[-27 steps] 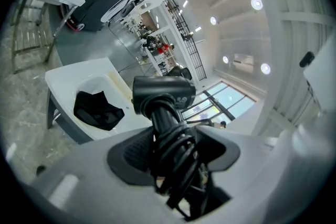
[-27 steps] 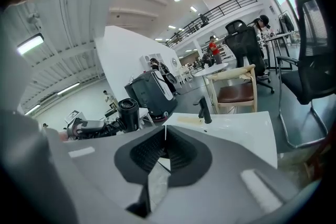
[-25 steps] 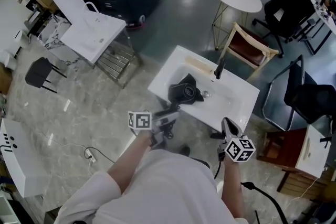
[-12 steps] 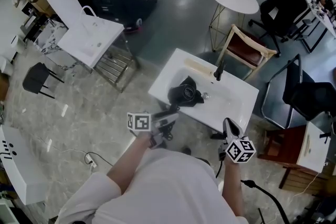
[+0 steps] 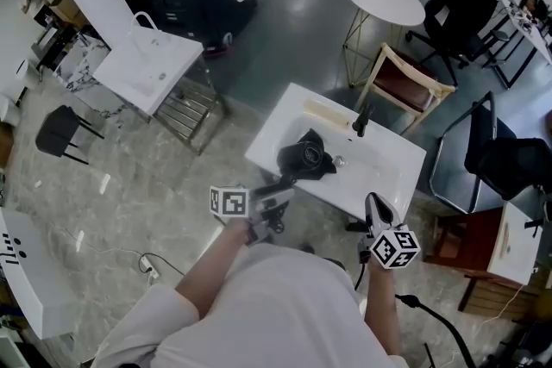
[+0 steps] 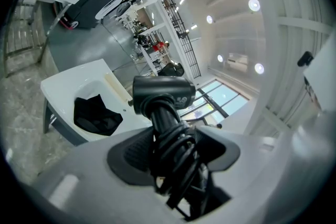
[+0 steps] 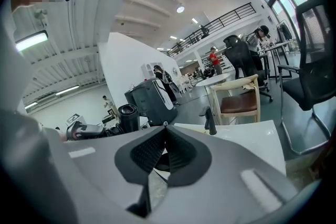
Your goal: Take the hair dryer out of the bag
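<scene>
While the left hand-held gripper (image 6: pixel 176 153) clamps the hair dryer (image 6: pixel 163 94) by its cord-wrapped handle, the black bag (image 6: pixel 96 115) lies apart in the white counter's (image 6: pixel 68 81) basin. The dryer's printed mark is unreadable. The right hand-held gripper (image 7: pixel 164 145) is closed and empty.

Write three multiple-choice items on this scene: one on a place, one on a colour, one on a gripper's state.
1. Where does the black bag lie?
A) in the white sink basin
B) on the round table
C) on the wooden chair

2. What colour is the hair dryer?
A) white
B) black
C) red

3. How do the right gripper jaws stand?
A) wide apart
B) shut on the bag
C) shut, empty

Key:
1 A: the black bag sits in the basin.
2 B: the hair dryer clamped in the left gripper is black.
3 C: its pads meet with nothing between.
</scene>
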Available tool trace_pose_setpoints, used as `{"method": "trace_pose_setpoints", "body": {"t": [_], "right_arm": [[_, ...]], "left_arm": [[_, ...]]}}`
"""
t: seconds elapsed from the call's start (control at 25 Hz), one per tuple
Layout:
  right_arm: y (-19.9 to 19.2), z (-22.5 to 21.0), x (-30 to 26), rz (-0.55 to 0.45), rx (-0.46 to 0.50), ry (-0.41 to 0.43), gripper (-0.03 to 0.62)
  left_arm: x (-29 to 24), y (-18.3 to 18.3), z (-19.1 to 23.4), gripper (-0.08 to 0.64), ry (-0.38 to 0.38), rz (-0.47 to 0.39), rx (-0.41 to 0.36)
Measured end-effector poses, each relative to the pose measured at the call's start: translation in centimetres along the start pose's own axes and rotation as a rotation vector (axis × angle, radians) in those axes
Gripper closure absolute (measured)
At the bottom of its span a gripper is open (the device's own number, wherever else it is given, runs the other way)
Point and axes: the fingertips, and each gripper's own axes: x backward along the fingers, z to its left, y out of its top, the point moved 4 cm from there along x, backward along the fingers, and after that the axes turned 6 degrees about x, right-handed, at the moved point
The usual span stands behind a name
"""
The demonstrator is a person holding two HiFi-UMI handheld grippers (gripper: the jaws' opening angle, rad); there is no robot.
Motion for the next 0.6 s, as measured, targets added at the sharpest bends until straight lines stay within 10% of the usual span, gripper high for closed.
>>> {"method": "trace_pose_setpoints", "body": {"t": [0.6], "right_arm": [[0.02, 0.67, -0.94, 0.005, -0.012, -0.012, 0.588]], "left_arm": [[0.76, 0.99, 0.59, 0.314, -0.007, 0.010, 0.006]]}}
